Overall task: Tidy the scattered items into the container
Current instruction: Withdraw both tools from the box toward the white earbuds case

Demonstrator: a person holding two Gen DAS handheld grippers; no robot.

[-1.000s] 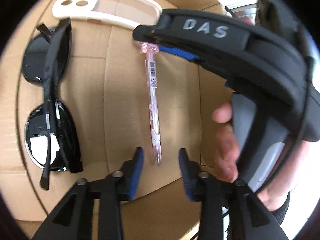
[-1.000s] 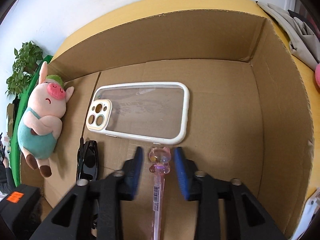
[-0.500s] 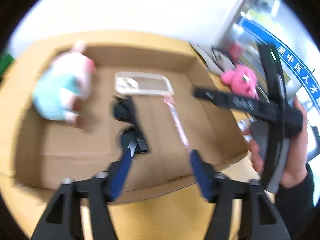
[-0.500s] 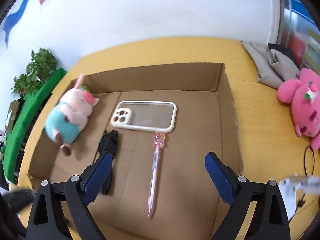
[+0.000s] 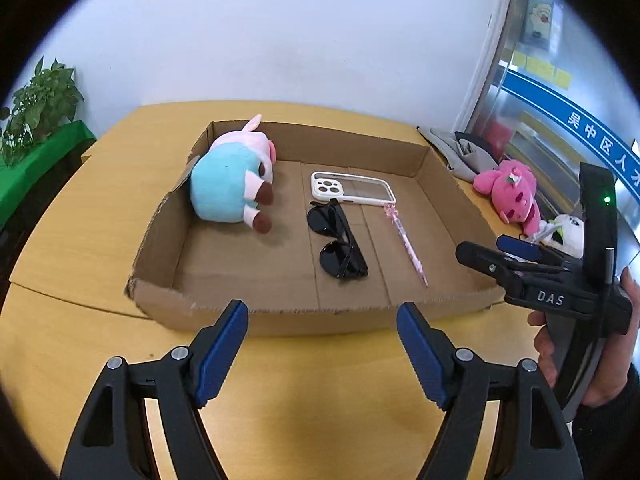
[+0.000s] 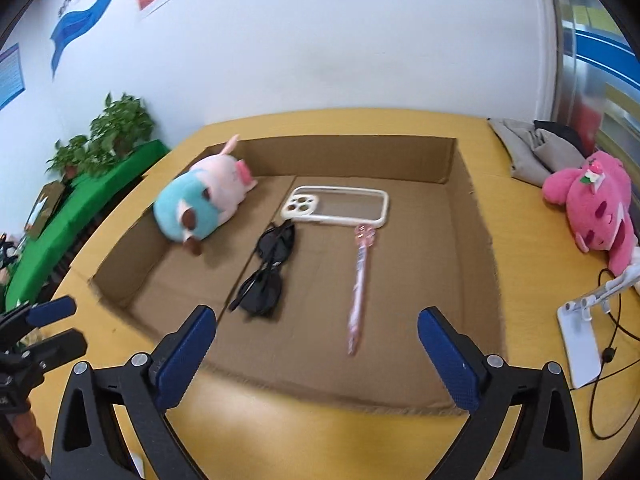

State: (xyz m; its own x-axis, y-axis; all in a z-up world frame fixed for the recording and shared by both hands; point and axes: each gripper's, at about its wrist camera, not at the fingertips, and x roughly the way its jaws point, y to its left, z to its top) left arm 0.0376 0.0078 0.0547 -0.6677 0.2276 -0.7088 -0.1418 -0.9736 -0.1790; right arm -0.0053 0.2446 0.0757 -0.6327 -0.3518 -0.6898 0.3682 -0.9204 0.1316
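Observation:
A shallow cardboard box (image 5: 280, 318) (image 6: 486, 264) lies on the yellow table. Inside it lie a pig plush (image 5: 230, 182) (image 6: 204, 200), a white phone case (image 5: 352, 188) (image 6: 336, 204), black sunglasses (image 5: 338, 242) (image 6: 268, 268) and a pink pen (image 5: 406, 240) (image 6: 360, 284). My left gripper (image 5: 322, 348) is open and empty, in front of the box's near wall. My right gripper (image 6: 316, 354) is open and empty, just above the near wall; it also shows in the left wrist view (image 5: 516, 256) at the box's right.
A pink plush (image 5: 514, 196) (image 6: 596, 204), grey cloth (image 6: 536, 152) and a white phone stand (image 6: 584, 332) with a cable lie on the table right of the box. Plants on a green shelf (image 6: 100, 184) stand at the left.
Both grippers have pulled back out of the box and opened wide. The right gripper has let go of the pink pen, which now lies in the box.

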